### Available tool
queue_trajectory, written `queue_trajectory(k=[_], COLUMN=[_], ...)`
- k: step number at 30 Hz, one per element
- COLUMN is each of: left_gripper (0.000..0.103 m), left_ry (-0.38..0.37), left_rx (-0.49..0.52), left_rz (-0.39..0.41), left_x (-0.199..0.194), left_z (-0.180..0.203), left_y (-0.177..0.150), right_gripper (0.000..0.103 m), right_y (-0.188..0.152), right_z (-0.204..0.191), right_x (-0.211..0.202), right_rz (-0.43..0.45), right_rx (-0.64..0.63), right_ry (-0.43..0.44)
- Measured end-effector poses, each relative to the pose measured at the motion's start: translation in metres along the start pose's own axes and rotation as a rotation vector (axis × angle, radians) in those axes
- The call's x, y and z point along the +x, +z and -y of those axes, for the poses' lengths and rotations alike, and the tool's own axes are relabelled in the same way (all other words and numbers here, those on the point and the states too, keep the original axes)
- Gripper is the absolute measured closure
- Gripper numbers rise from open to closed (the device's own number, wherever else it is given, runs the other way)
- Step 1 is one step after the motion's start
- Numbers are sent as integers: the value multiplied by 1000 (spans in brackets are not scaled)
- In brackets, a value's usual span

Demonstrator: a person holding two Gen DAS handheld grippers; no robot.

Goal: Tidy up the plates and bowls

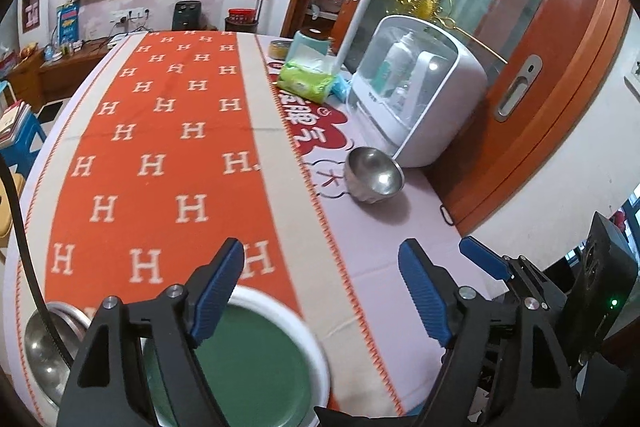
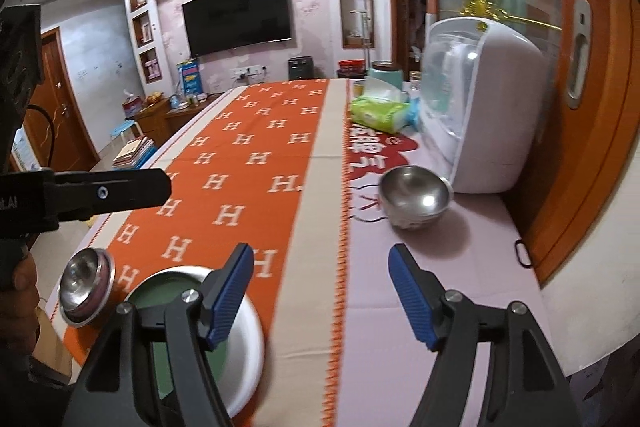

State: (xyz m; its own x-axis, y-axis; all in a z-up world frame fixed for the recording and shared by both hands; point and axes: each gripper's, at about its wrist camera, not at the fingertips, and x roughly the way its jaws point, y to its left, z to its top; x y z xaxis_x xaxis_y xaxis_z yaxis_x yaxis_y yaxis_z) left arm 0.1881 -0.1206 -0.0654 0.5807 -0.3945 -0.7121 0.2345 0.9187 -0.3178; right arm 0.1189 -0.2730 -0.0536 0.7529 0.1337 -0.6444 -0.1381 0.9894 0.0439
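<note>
Pale letters "H" are repeated in rows across the orange cloth [image 1: 160,131] that is spread along the table. Beside the cloth's right edge, large white Chinese characters are printed on a red shape [image 1: 312,131] on the pale table cover, with a small ® sign at its far end; the characters are partly cut off and are not read with certainty. The letters "Al" are seen on the black body of the left gripper [image 2: 72,195]. Print on the blue box [image 2: 189,77] under the television is too small to be read.
</note>
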Motion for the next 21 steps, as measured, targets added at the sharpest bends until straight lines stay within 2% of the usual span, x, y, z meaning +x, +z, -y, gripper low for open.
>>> queue_trajectory(k=[8,21], left_gripper=[24,23], left_ry=[17,77], left_rx=[21,34], left_rz=[14,-33], left_x=[36,98], left_z=[28,51], left_y=[26,75], right_gripper=[33,33], right_y=[11,35], right_z=[47,105], right_x=[12,61], right_rz=[19,28], right_rx=[26,155], right_ry=[-22,-14])
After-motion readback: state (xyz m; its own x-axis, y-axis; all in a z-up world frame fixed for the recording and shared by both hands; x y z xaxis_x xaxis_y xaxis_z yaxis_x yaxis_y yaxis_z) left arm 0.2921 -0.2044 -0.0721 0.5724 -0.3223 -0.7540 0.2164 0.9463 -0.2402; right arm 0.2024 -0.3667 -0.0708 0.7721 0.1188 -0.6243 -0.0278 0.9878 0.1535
